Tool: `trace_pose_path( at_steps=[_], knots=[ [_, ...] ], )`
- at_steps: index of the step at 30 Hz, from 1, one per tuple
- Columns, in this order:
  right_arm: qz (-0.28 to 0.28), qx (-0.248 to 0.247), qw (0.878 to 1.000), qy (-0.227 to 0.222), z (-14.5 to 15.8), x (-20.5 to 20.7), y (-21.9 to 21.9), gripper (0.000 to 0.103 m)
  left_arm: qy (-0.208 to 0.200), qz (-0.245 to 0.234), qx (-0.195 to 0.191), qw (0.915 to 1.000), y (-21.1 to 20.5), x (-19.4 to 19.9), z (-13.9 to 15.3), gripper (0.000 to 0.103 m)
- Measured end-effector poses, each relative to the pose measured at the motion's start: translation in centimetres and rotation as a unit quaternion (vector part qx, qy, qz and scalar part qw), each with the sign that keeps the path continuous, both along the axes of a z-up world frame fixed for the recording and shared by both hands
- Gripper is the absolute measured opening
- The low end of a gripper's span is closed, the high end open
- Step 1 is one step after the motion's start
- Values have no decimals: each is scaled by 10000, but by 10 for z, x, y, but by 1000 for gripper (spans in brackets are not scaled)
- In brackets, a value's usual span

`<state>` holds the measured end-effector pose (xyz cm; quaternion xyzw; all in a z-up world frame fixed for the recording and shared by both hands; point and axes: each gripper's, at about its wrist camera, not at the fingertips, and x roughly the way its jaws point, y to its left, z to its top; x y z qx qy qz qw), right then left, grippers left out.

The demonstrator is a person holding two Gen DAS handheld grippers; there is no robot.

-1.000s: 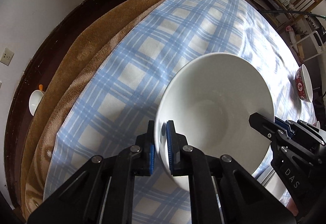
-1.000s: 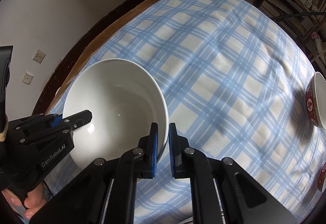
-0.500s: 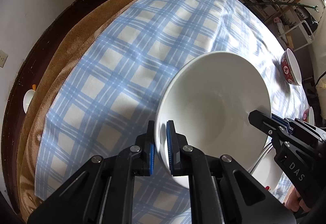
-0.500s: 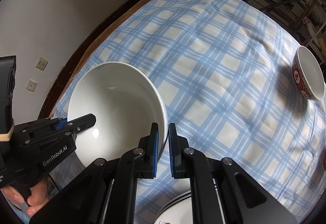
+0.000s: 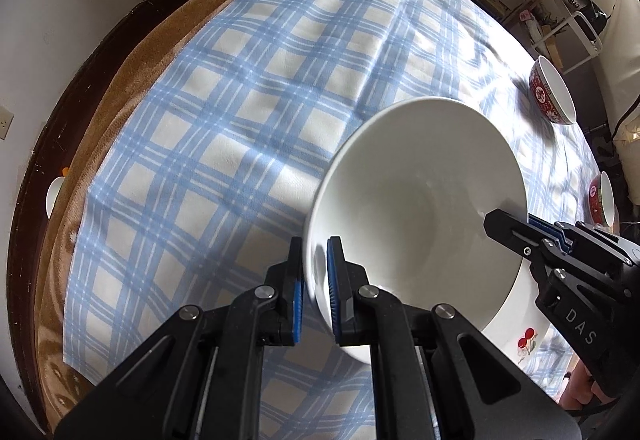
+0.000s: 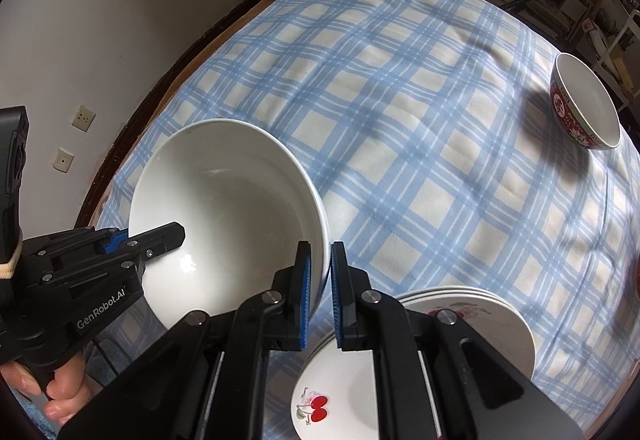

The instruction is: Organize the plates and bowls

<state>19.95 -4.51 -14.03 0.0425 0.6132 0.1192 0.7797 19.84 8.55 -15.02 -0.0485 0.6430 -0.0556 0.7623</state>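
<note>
Since the earlier frames both hands have carried the big white bowl (image 5: 416, 208) across the checked cloth (image 5: 224, 144) covering the table, so that a stack of cherry-printed plates (image 6: 424, 368) has slid into the lower right of the right wrist view. In both views the bowl hangs in the lower middle, clear of the cloth, apparently heading for that stack. Its width seems to explain the two-handed hold: the left gripper (image 5: 314, 290) is clenched on the rim on one side and the right gripper (image 6: 320, 290) pinches the opposite side, keeping the bowl from tipping. A smaller red-patterned bowl (image 6: 586, 108) waits at the upper right, well apart. Another red bowl (image 5: 602, 200) shows at the left view's right edge.
</note>
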Motion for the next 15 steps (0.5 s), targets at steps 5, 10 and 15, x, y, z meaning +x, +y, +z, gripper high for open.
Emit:
trace_pose_path(
  at_steps=[5, 10, 15],
  knots=[
    [-33, 58, 10000, 63, -6, -8, -1, 10, 53, -28, 78, 10000, -2, -5, -3, 10],
    [-140, 91, 9998, 144, -18, -8, 0, 10, 195, -71, 153, 9997, -5, -2, -13, 10],
    [-167, 52, 9998, 131, -17, -7, 1, 10, 235, -45, 126, 9996, -4, 1, -18, 11]
  ],
)
